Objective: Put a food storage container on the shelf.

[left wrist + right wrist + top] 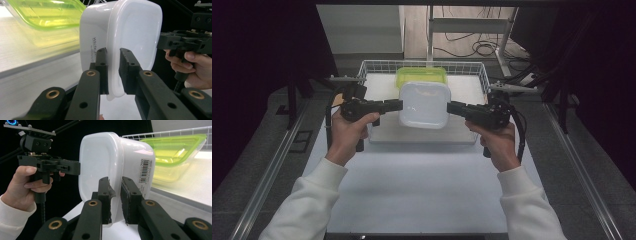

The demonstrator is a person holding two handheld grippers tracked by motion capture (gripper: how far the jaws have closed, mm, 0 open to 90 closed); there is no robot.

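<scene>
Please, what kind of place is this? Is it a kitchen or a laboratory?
Most likely a laboratory bench for recording handling work, not a kitchen. The white table sits between metal rails, loose cables lie on the floor behind it, and dark curtains enclose the sides.

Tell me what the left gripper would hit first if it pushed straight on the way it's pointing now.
The left gripper is already clamped on the white container's rim, so that comes first; beyond it, probably the right gripper on the opposite rim.

On the side wall of the white container [93, 37] you can make out small printed lettering that begins "White"; the rest is too small to read. In the right gripper view, its barcode sticker [145, 171] shows "700".
</scene>
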